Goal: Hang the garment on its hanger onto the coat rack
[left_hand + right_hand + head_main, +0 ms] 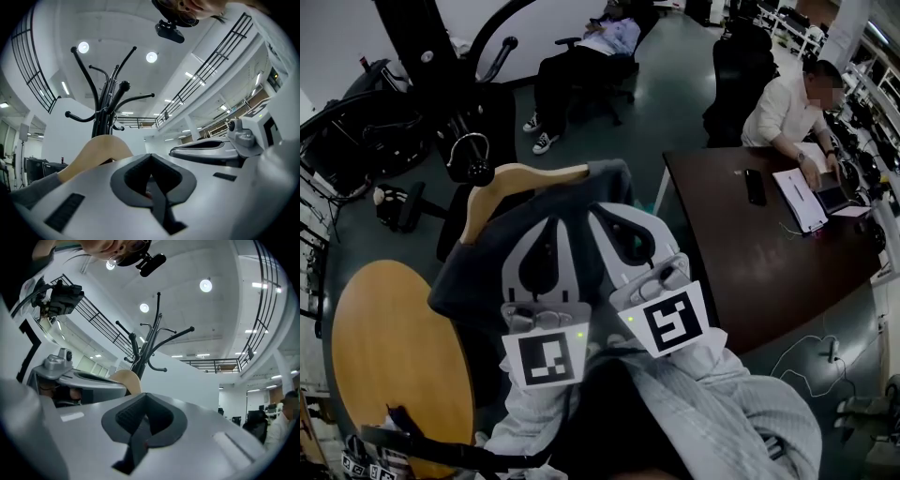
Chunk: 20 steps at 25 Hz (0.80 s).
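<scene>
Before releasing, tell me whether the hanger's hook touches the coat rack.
Cannot tell: in the head view the hook overlaps the black coat rack, with neither contact nor gap plain.

We find the head view dim and bluish, darkening at its corners. In both gripper views round ceiling lights (pixel 83 47) glare white overhead, and straight railings (pixel 28 70) bow along black, circular edges.
</scene>
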Tool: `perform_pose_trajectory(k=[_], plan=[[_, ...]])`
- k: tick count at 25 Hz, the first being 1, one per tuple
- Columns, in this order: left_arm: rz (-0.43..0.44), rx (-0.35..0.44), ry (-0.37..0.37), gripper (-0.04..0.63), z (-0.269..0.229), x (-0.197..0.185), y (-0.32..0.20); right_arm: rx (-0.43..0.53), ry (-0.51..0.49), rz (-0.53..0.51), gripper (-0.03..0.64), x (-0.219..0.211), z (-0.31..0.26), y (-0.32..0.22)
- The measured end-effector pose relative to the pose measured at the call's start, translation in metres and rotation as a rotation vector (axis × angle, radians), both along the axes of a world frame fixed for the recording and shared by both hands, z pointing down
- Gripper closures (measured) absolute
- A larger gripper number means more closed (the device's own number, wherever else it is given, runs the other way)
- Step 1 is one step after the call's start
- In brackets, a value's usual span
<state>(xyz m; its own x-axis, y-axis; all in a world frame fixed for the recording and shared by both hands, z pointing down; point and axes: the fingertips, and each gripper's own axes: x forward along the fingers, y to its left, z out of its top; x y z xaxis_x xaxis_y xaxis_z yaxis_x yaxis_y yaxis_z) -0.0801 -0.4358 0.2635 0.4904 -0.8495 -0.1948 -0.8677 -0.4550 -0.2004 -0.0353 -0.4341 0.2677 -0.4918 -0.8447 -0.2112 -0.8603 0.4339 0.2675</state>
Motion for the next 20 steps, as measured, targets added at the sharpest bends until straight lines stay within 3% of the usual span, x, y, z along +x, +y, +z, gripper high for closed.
perform_pose_trajectory(k=[20], plan=[[-0.024,-0.022,-0.056,0.591,0.010,-0.012,-0.013,-0.015,0.031,-0.054,0.617,-0.015,0.010,-0.015]])
